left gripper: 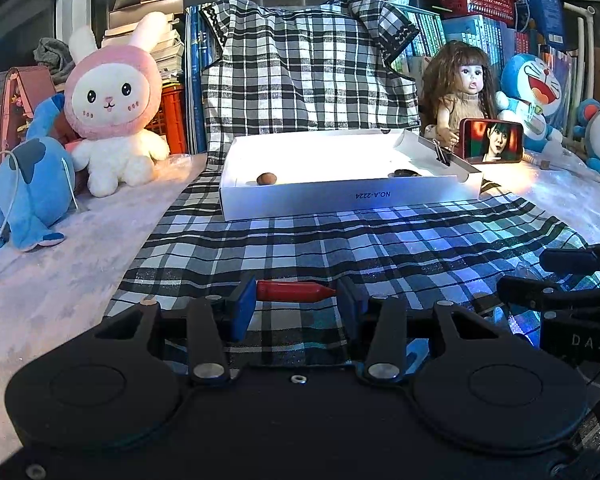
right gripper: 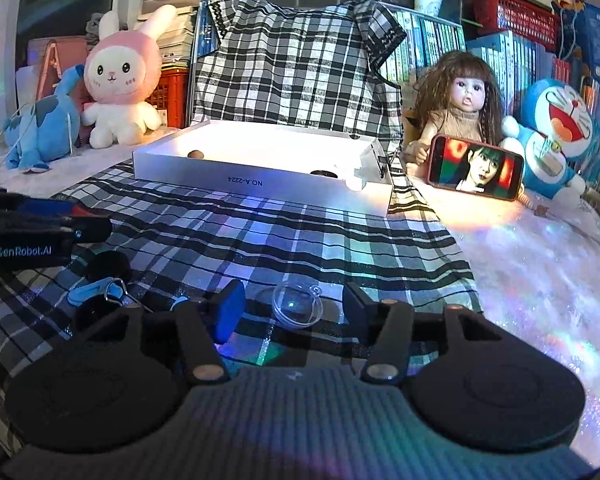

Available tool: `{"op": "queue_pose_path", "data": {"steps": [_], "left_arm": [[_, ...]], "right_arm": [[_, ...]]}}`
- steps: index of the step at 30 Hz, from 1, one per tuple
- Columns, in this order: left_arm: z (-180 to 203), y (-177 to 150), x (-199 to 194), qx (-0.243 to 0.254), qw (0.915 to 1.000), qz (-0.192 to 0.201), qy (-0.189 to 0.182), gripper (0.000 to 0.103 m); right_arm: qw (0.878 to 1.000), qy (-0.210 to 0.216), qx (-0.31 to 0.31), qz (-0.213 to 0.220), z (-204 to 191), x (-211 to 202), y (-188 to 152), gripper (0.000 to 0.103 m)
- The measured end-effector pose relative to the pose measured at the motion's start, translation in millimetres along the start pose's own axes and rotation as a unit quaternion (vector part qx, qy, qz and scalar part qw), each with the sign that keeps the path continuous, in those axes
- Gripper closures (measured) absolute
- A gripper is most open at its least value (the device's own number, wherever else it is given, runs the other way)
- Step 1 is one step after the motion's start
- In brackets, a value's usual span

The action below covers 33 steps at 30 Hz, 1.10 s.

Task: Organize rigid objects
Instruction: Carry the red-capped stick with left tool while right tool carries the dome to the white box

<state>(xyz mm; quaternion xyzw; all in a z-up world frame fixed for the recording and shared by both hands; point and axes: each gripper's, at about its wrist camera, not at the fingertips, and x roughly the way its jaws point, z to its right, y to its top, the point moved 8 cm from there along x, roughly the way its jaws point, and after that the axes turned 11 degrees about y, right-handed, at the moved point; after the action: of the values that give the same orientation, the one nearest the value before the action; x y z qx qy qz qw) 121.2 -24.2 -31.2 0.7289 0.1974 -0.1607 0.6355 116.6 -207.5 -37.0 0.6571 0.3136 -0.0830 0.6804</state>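
A: Where is the red crayon-like stick (left gripper: 294,291) held?

B: It is held crosswise between the blue pads of the left claw (left gripper: 296,300), one end against each pad, just above the plaid cloth (left gripper: 340,240). That claw is closed on it.

A: And the clear plastic dome (right gripper: 297,305)?

B: It is seen lying on the cloth between the fingers of the right claw (right gripper: 294,308), which is spread wide; neither pad is touching it, so nothing is gripped there.

A: What lies beyond?

B: The white open box (left gripper: 348,200) is set further back on the cloth, with a small brown egg-shaped piece (left gripper: 267,178) near its left wall and a dark round item (left gripper: 404,173) near its right. A black binder clip (left gripper: 442,152) is fixed on its right rim. A few small dark and blue pieces (right gripper: 100,292) are scattered left of the right claw, near the left claw's side.

A: What could go wrong?

B: The stick is pinched only by its ends, so it could be swivelled or dropped if it is tilted on the way to the box. The dome is smooth and round; it could be squirted out forward if it is pinched off-centre. The two claws are close together, so one could be knocked by the other
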Motion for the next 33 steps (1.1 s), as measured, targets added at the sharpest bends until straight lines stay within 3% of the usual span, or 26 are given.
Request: {"op": "queue_pose_path", "data": {"steps": [4,10,24,33], "left_arm": [[-1,-1,2,-0.002,1.0000,-0.001,0.000,0.061],[-1,0,3,-0.002,1.0000,-0.002,-0.001,0.061],[2,19,6,-0.009,0.9999,0.002,-0.011,0.061],[1,57,22,-0.021,0.9996,0.006,-0.015,0.061]], "right_arm": [[1.000,0.004,0.017,-0.009,3,3,-1,0.038],[0.999,0.001,0.034,-0.017,4,2,-1,0.068],[1.000,0.002,0.023,-0.012,2,2,12,0.069],[0.999,0.008,0.033,0.001,15,13,46,0.069]]}}
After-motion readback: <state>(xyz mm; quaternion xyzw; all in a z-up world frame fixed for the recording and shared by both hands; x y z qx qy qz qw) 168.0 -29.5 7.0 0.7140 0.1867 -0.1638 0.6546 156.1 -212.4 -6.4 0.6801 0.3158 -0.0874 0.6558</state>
